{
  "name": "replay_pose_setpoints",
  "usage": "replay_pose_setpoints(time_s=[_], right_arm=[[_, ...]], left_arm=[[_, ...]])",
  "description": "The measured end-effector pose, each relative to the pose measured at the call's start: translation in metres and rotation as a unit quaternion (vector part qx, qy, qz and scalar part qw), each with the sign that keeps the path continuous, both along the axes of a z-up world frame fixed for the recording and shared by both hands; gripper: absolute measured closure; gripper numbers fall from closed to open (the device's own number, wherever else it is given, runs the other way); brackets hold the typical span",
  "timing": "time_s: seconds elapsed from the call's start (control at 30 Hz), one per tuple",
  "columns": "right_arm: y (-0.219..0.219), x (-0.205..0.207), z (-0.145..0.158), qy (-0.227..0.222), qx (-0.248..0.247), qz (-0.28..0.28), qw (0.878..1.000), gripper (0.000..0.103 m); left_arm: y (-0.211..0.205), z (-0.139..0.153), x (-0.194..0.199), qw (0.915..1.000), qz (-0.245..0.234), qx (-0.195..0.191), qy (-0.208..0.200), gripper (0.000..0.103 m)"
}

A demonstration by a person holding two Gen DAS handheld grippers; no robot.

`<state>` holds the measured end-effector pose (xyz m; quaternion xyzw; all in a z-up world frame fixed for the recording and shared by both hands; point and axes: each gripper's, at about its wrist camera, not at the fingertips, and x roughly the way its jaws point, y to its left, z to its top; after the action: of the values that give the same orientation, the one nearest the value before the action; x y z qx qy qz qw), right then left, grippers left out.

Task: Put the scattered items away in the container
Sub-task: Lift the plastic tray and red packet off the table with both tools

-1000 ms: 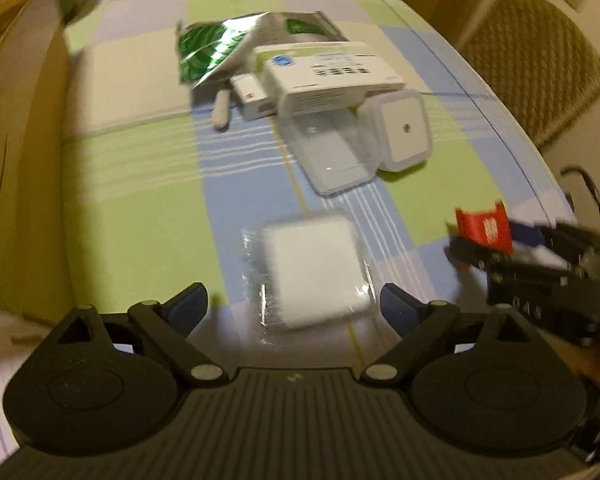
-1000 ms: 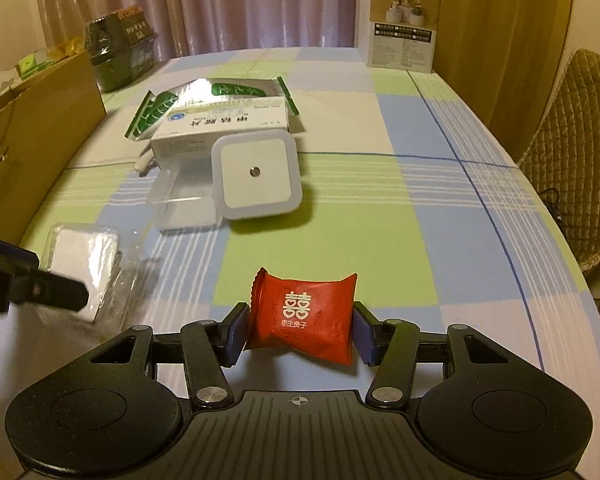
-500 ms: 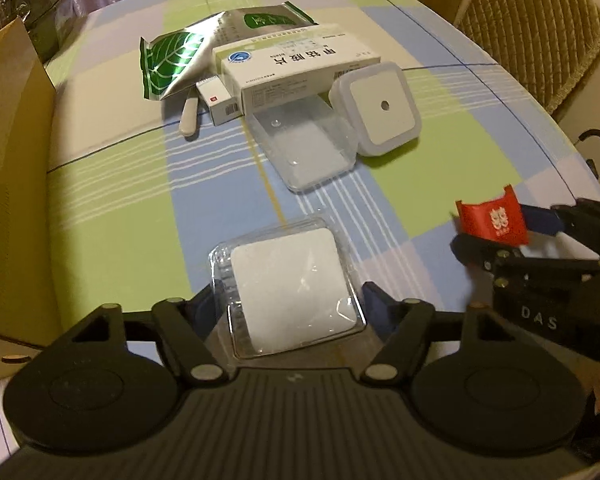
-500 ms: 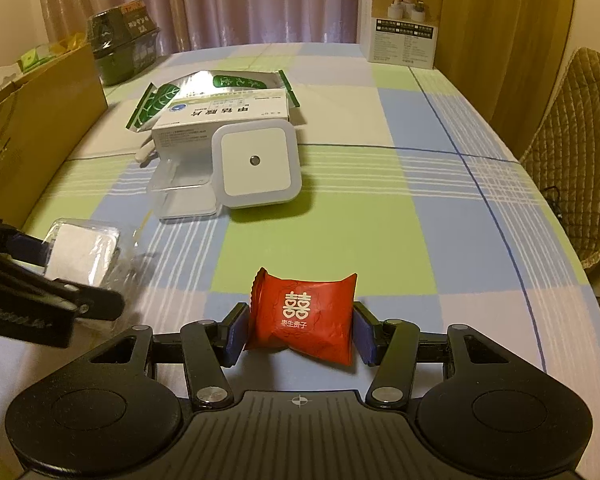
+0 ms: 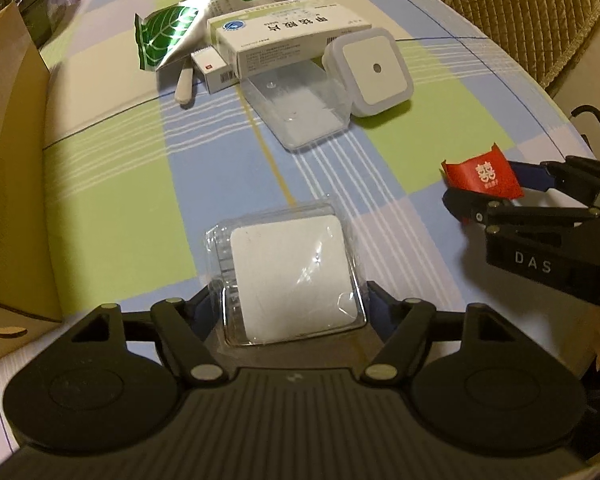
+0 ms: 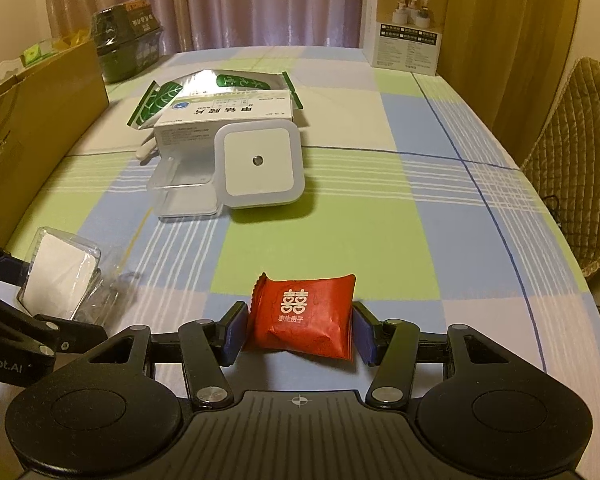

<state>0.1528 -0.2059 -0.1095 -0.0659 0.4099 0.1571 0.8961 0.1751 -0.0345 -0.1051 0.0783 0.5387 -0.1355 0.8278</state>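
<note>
The left gripper [image 5: 290, 300] clamps a clear plastic blister pack holding a white square pad [image 5: 288, 276], low over the checked blue-and-green tablecloth [image 5: 112, 208]. The right gripper [image 6: 298, 330] pinches a red foil snack packet [image 6: 304, 316] printed with a white double-happiness character. Ahead lie an empty clear plastic tub [image 5: 300, 108], a white square night light [image 5: 374, 70], a white medicine carton [image 5: 284, 40] and a green-and-silver foil pouch [image 5: 168, 36]. The brown cardboard box [image 5: 8, 168] stands at the left; "DAS" marks the right gripper's arm.
</note>
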Motion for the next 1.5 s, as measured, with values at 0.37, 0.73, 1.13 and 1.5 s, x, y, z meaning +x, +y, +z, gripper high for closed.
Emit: replay_pose_setpoints(time_s=[0.37, 0.73, 1.13, 1.5], right_arm=[[-0.004, -0.001, 0.008, -0.012, 0.003, -0.002, 1.0, 0.058], [0.006, -0.006, -0.002, -0.017, -0.051, 0.014, 0.998, 0.02], [-0.007, -0.009, 0.002, 0.011, -0.037, -0.005, 0.999, 0.03], [-0.004, -0.012, 0.007, 0.01, -0.025, 0.012, 1.0, 0.053]], left_arm=[[0.004, 0.01, -0.008, 0.9998, 0.001, -0.018, -0.009, 0.038], [0.01, 0.01, -0.016, 0.9997, 0.007, -0.021, -0.004, 0.038], [0.013, 0.011, -0.014, 0.9994, 0.012, -0.034, -0.005, 0.038], [0.01, 0.009, -0.02, 0.9992, 0.009, -0.038, 0.001, 0.038]])
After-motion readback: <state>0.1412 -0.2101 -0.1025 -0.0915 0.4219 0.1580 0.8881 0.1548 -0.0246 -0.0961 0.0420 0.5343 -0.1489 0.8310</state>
